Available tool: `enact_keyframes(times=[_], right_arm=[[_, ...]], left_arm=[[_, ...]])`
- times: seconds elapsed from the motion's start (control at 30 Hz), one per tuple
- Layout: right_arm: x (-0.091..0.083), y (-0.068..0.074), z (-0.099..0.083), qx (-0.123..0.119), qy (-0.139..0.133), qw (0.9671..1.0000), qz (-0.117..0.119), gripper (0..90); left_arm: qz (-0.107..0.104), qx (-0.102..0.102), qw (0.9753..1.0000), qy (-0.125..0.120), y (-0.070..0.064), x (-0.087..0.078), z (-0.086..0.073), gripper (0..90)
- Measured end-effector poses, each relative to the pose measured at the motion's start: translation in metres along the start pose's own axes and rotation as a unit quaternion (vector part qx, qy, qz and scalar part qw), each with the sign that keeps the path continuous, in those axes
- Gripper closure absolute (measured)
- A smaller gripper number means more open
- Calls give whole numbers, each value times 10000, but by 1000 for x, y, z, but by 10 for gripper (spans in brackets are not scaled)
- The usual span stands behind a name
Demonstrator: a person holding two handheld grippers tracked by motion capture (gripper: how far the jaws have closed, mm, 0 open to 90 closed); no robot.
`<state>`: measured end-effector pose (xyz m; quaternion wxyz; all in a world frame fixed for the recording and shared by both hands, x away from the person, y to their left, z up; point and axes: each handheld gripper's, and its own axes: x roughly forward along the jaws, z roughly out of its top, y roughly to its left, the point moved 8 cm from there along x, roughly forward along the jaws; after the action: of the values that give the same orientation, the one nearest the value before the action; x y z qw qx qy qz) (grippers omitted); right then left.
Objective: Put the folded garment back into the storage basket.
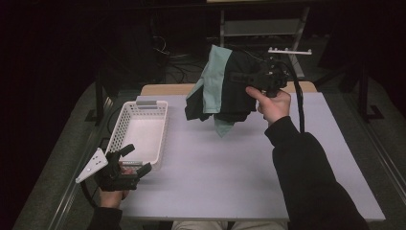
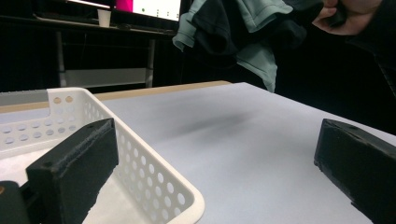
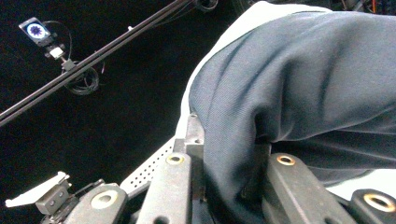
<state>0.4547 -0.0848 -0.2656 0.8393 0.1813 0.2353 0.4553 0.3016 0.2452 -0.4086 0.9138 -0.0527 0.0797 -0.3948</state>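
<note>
one garment bundle, dark fabric with a pale green layer, hangs in the air above the far middle of the pale surface, clear of it. the right gripper holds it from the right side; in the right gripper view the jaws are pinching a fold of dark blue-grey cloth between them. the person's right hand sits just below that gripper, its cable trailing down past the sleeve. the left gripper rests low at the near left corner of the surface, just beside the near end of a white perforated basket. its jaws are spread wide with nothing between them; in the left gripper view one jaw overlaps the basket and the other stands over bare surface. the basket lies well apart from the hanging garment, to its left.
</note>
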Motion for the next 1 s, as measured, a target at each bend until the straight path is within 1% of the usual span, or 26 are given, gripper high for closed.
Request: enact_keyframes(times=[0.03, 0.07, 0.13, 0.17, 0.2, 0.4, 0.47, 0.5, 0.67, 0.7, 0.83, 1.0], right_arm=[[4, 3, 1, 25, 24, 10000, 14, 761], [6, 3, 1, -19, 20, 10000, 19, 761], [8, 4, 1, -10, 29, 10000, 34, 761], [11, 7, 3, -46, 24, 10000, 52, 761], [13, 8, 4, -15, 18, 10000, 74, 761], [18, 14, 8, -41, 1, 9999, 119, 761], [22, 18, 10, -36, -6, 9999, 133, 761], [23, 18, 10, -70, 2, 9999, 143, 761], [30, 23, 12, -50, -6, 9998, 199, 760], [34, 25, 13, -60, -16, 9997, 216, 761], [40, 30, 15, -35, -45, 9996, 287, 761], [47, 35, 15, -60, -29, 9995, 317, 761]], left_arm=[[8, 0, 10000, 0, 0, 0, 0, 0], [8, 0, 10000, -2, 0, 0, 0, 0], [9, -3, 10000, -3, 0, 0, 0, 0], [9, 0, 10000, 1, 0, 0, 0, 0], [11, -2, 10000, -3, 0, 0, 0, 0], [8, 4, 10000, -6, 0, 0, 0, 0], [13, 2, 10000, -1, 0, 0, 0, 0], [11, 8, 10000, -3, 0, 0, 0, 0], [22, 11, 10000, 6, 0, 0, 0, 0], [24, 13, 10000, 5, 0, 0, 0, 0], [31, 19, 10000, -2, 0, -1, 0, 0], [37, 15, 10000, -2, 1, -1, 0, 0]])
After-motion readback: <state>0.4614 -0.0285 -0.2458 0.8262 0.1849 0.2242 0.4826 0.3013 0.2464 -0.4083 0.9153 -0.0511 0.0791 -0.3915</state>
